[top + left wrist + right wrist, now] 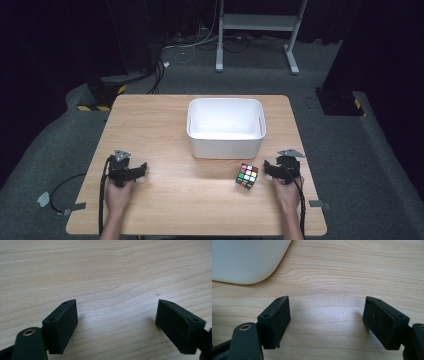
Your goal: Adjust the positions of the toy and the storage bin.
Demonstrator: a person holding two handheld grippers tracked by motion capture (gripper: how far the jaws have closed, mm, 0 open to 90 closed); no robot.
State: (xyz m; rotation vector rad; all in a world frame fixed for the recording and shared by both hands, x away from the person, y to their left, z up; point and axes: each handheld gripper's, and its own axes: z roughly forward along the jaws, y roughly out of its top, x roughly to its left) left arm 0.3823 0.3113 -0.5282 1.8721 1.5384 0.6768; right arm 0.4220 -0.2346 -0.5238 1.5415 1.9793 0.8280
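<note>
The puzzle cube point(247, 176) lay on the wooden counter point(165, 125), just in front of the white bin point(226, 142) and just beside the right hand-held gripper point(273, 166). Both the right and the left hand-held gripper point(142, 167) rested on the counter, jaws spread apart, holding nothing.

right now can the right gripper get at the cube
Probably yes. The right gripper rests on the table just beside the cube, with bare wood between them. Its jaws stand apart with nothing held. The tub sits farther back, off that path.
</note>
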